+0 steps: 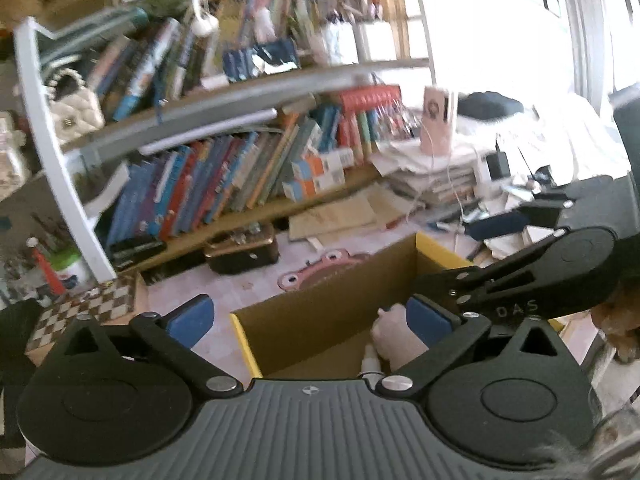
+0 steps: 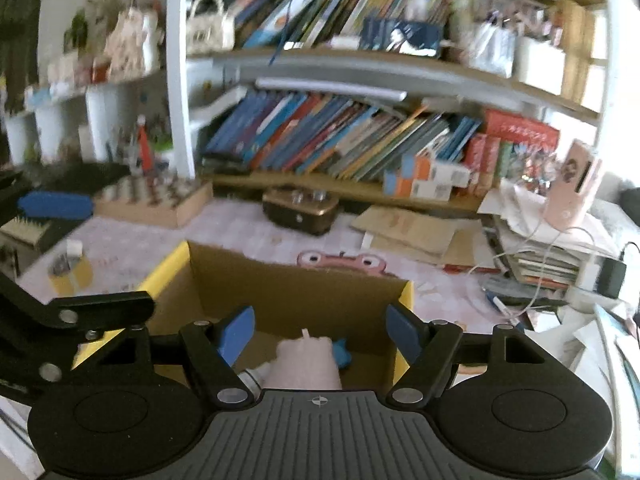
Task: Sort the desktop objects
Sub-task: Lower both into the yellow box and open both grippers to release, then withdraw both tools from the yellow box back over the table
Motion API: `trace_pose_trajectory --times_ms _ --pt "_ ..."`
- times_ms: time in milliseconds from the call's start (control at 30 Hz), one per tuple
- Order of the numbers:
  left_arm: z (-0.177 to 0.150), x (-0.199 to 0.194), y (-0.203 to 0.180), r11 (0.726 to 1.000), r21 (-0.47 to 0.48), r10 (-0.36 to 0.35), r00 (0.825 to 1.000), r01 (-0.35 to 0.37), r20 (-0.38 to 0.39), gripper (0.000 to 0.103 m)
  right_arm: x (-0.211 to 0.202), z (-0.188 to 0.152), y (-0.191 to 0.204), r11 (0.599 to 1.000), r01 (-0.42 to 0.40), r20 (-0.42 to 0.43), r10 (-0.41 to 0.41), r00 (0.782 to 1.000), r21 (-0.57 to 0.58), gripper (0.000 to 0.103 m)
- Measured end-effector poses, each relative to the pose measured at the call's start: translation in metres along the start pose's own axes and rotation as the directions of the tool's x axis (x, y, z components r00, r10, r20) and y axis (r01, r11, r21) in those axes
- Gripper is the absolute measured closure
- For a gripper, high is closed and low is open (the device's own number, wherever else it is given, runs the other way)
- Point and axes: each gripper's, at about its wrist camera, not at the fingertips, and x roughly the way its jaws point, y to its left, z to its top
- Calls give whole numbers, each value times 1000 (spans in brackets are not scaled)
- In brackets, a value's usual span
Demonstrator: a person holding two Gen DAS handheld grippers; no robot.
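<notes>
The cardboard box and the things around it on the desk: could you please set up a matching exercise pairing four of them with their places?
Things:
1. pink soft item
2. yellow tape roll
3. brown case
4. pink phone stand

Places:
A. atop the paper pile, right
B. on the desk left of the cardboard box
C. inside the box, below the open right gripper
D. behind the box, in front of the bookshelf

Pairs: 1-C, 2-B, 3-D, 4-A
</notes>
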Motion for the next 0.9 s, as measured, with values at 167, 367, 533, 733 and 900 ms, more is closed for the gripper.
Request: trace_pose_trajectory --times_ms 167,367,533,733,900 --pt "-7 -26 8 998 -56 33 999 -32 23 0 -21 -7 -1 999 14 30 -16 999 48 28" --pt "-24 -54 16 994 -96 62 998 -59 26 0 -47 -18 3 996 48 54 -52 997 74 28" --pt "-43 -75 27 986 -142 91 996 -88 16 0 -66 -31 11 989 97 79 -107 991 115 28" --pt "-70 -99 41 975 -184 124 992 -122 1 0 -79 -50 25 978 142 54 -152 987 153 28" --pt "-91 -115 51 971 -205 119 993 -122 -28 0 -87 -67 45 968 172 11 -177 984 181 28"
